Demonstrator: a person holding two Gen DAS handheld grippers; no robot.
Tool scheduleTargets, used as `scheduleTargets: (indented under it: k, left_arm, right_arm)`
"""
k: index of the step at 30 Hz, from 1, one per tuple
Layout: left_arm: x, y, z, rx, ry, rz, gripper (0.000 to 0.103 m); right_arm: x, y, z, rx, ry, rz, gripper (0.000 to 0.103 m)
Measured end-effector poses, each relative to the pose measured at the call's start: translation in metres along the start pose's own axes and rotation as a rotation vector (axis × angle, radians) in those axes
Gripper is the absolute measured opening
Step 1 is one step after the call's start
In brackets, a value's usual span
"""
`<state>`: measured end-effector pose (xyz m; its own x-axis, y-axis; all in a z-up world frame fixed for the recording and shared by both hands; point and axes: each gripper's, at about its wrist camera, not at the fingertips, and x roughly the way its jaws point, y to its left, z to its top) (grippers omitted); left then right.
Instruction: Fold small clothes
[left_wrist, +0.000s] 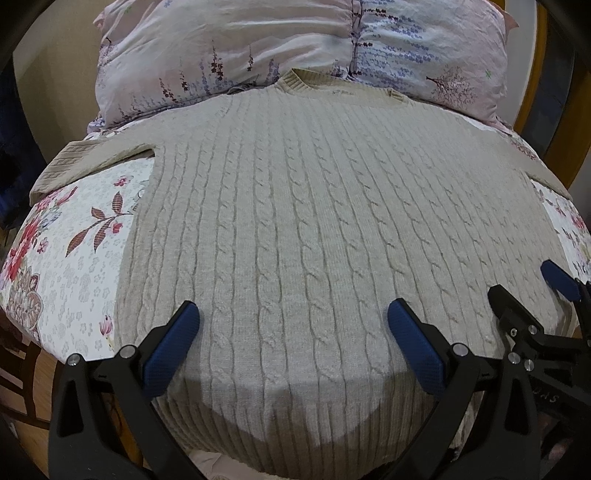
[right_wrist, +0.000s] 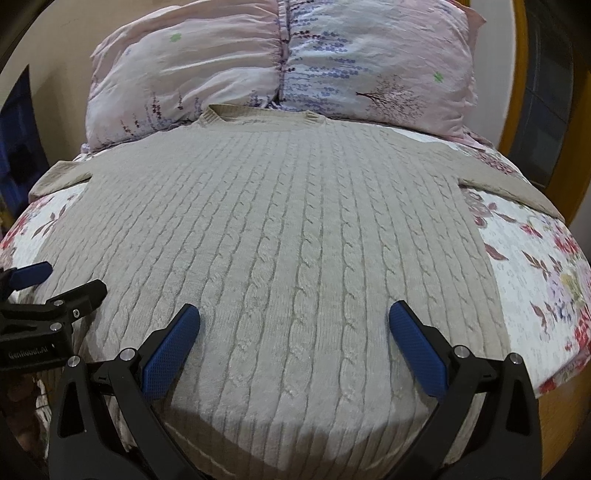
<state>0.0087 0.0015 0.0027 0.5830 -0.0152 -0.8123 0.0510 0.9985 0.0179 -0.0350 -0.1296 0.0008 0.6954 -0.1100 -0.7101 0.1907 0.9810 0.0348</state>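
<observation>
Both grippers, left gripper (left_wrist: 293, 325) and right gripper (right_wrist: 294, 325), hover spread wide, grasping nothing, over the hem end of the sweater (left_wrist: 295, 206) lying flat on the bed (left_wrist: 74, 266). Pinch matching hem corners evenly, I'd suggest.

Beige cable-knit sweater (left_wrist: 295, 221) — white floral bedspread (left_wrist: 74, 266) (red blooms), pink-lilac flowered pillow (left_wrist: 229, 48).

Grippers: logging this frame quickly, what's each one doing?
Left gripper: open, holding nothing, over the sweater.
Right gripper: open, holding nothing.
</observation>
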Motion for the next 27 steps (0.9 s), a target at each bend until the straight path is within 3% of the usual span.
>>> scheduleTargets:
  k: [4,7,11,14,18,21,27]
  left_arm:
    - [0.003,0.0,0.007,0.017,0.031,-0.008,0.101]
    - [0.007,0.002,0.017,0.028,0.03,0.006,0.101]
    - [0.003,0.007,0.043,0.051,-0.052,0.054,0.101]
    - [0.003,0.014,0.065,0.048,-0.094,0.016,0.101]
    - [0.012,0.024,0.102,0.023,-0.099,-0.055,0.101]
    - [0.023,0.026,0.125,0.031,-0.088,-0.043,0.101]
    - [0.049,0.023,0.157,0.066,-0.079,-0.036,0.101]
  right_arm:
    - [0.003,-0.009,0.004,-0.024,-0.019,0.052,0.102]
    - [-0.001,-0.033,0.021,0.051,-0.029,0.082,0.102]
    - [-0.012,-0.108,0.062,0.281,-0.098,0.073,0.102]
    - [-0.009,-0.178,0.089,0.452,-0.119,0.004,0.1]
    - [0.011,-0.264,0.111,0.665,-0.082,-0.085,0.08]
    - [0.031,-0.313,0.115,0.811,-0.036,-0.119,0.065]
    - [0.066,-0.371,0.098,1.055,0.026,-0.154,0.054]
